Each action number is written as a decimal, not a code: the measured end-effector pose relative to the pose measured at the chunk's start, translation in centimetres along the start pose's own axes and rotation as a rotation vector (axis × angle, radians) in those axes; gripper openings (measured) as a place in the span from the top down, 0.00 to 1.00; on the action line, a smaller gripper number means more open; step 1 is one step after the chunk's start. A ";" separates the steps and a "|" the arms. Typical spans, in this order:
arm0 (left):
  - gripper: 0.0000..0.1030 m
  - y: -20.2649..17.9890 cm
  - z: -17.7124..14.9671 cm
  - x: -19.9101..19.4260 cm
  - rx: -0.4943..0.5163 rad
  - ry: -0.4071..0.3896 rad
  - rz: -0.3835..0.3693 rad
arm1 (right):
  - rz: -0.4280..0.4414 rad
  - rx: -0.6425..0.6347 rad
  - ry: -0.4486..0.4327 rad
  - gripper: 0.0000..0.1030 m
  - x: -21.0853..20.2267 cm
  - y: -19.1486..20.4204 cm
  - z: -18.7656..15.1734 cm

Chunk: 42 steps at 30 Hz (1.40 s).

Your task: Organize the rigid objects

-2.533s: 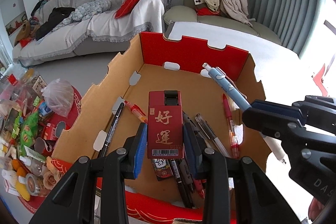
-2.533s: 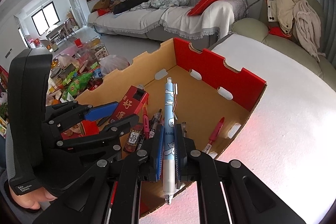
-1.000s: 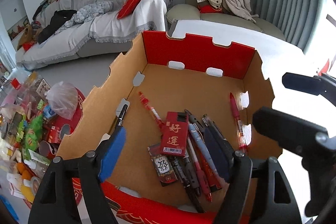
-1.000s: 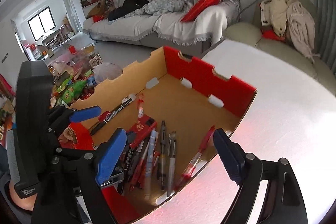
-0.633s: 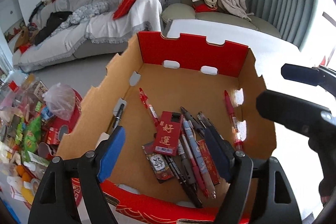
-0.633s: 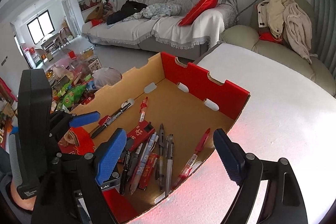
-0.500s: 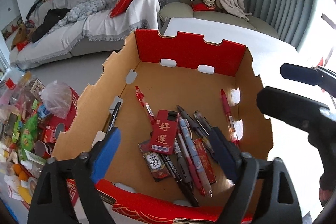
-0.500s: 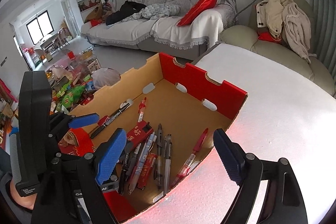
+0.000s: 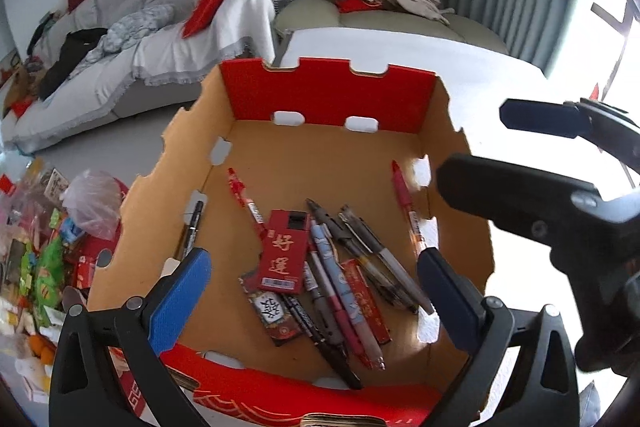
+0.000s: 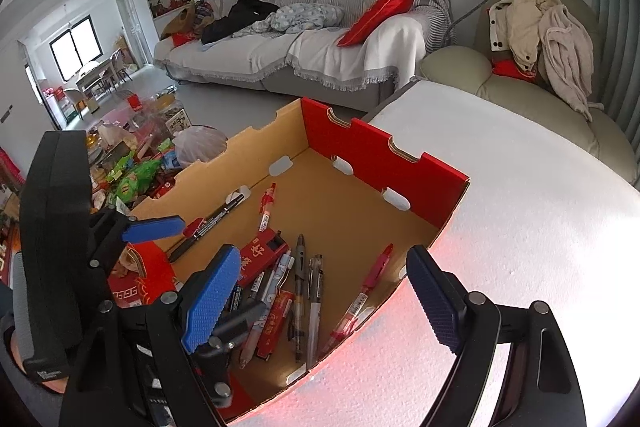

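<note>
An open cardboard box (image 9: 328, 103) with red walls stands on the white table; it also shows in the right wrist view (image 10: 380, 155). Inside lie a red card pack (image 9: 285, 253), a light blue pen (image 9: 340, 279), several other pens and a red pen (image 9: 408, 211) by the right wall. The pack (image 10: 262, 257) and the blue pen (image 10: 272, 287) show in the right wrist view too. My left gripper (image 9: 316, 299) is open and empty above the box's near edge. My right gripper (image 10: 320, 299) is open and empty above the box's right side.
The white foam table top (image 10: 520, 227) stretches to the right of the box. A low table with snacks and a plastic bag (image 9: 94, 203) lies to the left. A sofa (image 10: 320, 39) and an armchair with clothes (image 10: 540, 27) stand behind.
Both grippers let go of the red pack and the blue pen, which now lie in the box. Both have opened wide and pulled back and up.
</note>
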State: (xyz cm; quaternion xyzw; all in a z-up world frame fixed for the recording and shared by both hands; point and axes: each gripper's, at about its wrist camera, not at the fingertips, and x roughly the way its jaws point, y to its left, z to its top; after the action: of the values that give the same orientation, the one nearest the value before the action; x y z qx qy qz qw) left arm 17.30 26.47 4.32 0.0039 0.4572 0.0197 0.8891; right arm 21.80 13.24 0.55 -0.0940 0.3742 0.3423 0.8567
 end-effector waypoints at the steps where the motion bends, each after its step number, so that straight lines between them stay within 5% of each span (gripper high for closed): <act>1: 0.00 -0.2 0.0 -0.1 0.003 0.001 -0.008 | 0.000 0.001 0.000 0.16 0.0 0.0 0.0; 8: 0.00 0.9 0.1 -0.6 -0.114 0.005 -0.137 | 0.002 0.009 0.005 0.16 0.1 -0.1 0.0; 11: 0.00 1.3 0.1 0.2 -0.138 0.087 -0.105 | 0.002 0.011 0.004 0.16 0.1 -0.3 0.0; 15: 0.00 0.4 -0.3 0.0 -0.076 0.075 -0.001 | 0.005 0.018 0.011 0.16 0.4 -0.6 -0.1; 25: 0.00 1.0 -0.3 0.0 -0.085 0.074 -0.001 | -0.001 0.008 0.089 0.16 2.1 -0.8 -0.9; 42: 0.00 0.5 -0.2 -0.3 -0.055 0.061 0.013 | 0.008 0.004 0.095 0.16 2.0 -0.6 -1.0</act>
State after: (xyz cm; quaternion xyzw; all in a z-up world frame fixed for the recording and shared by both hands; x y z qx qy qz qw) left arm 16.98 26.99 4.47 -0.0182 0.4833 0.0380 0.8745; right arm 22.62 13.43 -1.62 -0.1071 0.4156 0.3401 0.8367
